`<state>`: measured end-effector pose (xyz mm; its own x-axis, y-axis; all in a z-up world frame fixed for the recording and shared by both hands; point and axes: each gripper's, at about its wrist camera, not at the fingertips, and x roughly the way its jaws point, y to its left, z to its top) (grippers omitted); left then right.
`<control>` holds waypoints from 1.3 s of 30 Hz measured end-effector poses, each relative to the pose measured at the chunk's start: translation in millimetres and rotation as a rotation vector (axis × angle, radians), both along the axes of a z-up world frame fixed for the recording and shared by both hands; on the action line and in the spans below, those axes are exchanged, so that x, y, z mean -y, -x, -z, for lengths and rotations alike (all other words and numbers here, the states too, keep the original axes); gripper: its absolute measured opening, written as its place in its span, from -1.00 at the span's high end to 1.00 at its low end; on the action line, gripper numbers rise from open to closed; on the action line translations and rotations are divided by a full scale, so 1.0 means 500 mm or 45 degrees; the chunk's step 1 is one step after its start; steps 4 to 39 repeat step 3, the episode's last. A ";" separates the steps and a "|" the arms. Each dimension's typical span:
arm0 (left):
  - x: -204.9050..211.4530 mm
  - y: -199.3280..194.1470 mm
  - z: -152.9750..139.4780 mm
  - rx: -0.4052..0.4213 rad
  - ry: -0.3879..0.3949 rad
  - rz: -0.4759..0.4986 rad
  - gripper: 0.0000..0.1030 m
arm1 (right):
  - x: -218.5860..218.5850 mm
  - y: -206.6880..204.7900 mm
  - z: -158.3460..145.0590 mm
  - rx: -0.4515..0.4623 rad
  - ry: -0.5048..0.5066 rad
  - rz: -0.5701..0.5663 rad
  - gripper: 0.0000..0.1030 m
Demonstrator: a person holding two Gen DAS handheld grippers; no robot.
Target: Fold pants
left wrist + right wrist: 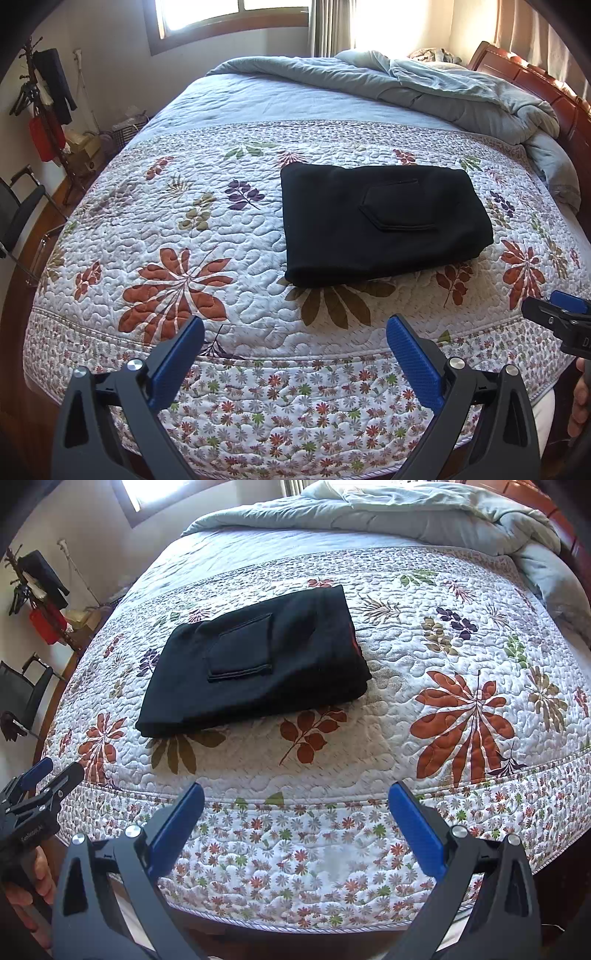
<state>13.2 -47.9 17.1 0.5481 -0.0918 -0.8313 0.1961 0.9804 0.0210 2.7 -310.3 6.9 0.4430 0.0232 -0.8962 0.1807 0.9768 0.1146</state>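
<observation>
The black pants [384, 225] [255, 664] lie folded into a compact rectangle on the floral quilt [229, 236] [406, 686] of the bed, in its middle part, set back from the near edge. A patch pocket [397, 206] [240, 651] faces up on the top layer. In the right wrist view a thin red strip shows at the folded stack's right-hand edge.

The left gripper [295, 345] is held above the near edge of the bed; its jaws stand wide apart with nothing between them. The right gripper [295, 812] is held likewise over the near edge, jaws spread and empty. Neither touches the pants. Each gripper appears at the margin of the other's view, with part of a hand on its handle.

A grey duvet [461, 88] [424, 513] is bunched along the far side of the bed, beside the wooden headboard [535, 81]. A coat rack [40, 99] with hanging clothes stands by the wall to the left.
</observation>
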 end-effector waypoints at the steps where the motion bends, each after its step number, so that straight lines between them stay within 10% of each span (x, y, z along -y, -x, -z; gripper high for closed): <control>1: 0.000 -0.001 0.000 -0.001 0.002 0.003 -0.92 | 0.001 -0.001 0.001 0.000 -0.001 0.002 -0.93; 39: 0.002 0.000 -0.002 0.002 0.000 0.007 -0.92 | 0.004 -0.002 0.002 -0.001 -0.004 0.006 -0.93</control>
